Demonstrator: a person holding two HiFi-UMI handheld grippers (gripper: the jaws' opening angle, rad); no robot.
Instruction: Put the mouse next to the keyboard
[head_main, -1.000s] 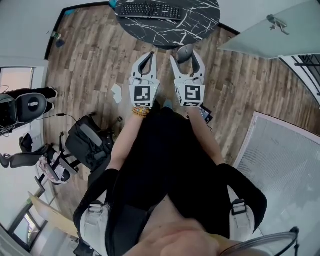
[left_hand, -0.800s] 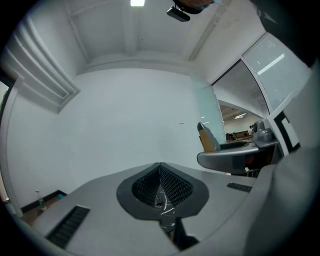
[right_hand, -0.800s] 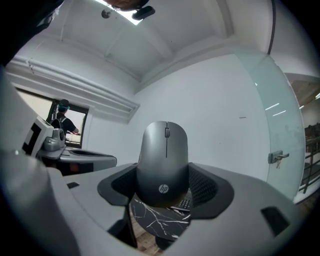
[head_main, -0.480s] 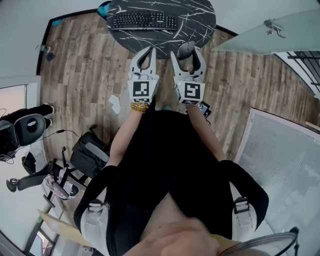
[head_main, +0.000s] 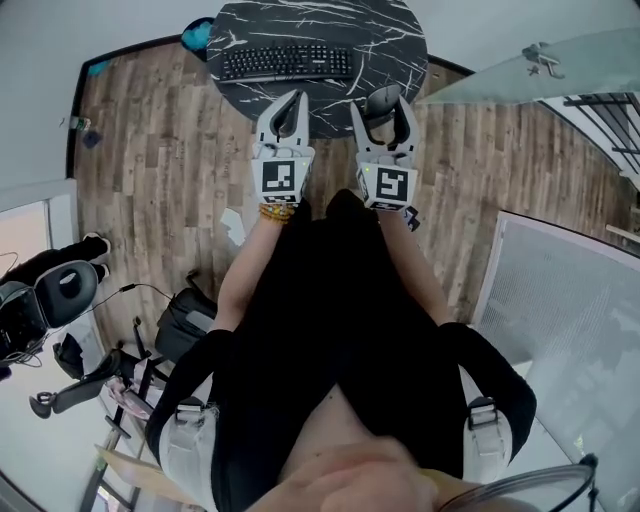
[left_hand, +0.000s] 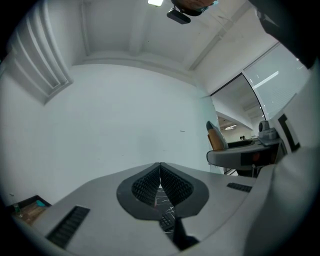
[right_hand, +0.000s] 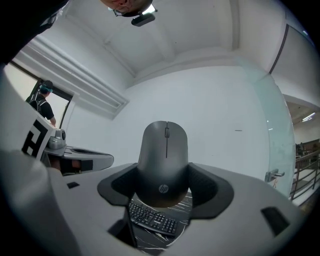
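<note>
A dark grey mouse (right_hand: 164, 162) stands upright between the jaws of my right gripper (right_hand: 165, 190), which is shut on it; in the head view the mouse (head_main: 381, 101) pokes out above the right gripper (head_main: 385, 112) at the near edge of the round black marble table (head_main: 390, 35). A black keyboard (head_main: 287, 62) lies on the table's left half, also seen below the mouse as the keyboard (right_hand: 152, 219) in the right gripper view. My left gripper (head_main: 285, 115) hovers at the table's near edge, shut and empty, its jaws (left_hand: 160, 172) pressed together.
Wood floor surrounds the table. A glass door with a handle (head_main: 545, 52) stands at the right, a white panel (head_main: 560, 300) lower right. Office chairs (head_main: 50, 295) and a black bag (head_main: 185, 325) sit at the left. A teal object (head_main: 196, 36) lies by the table's left edge.
Both grippers have moved forward toward the table, the mouse now over its near edge. The keyboard appears closer to the grippers than before.
</note>
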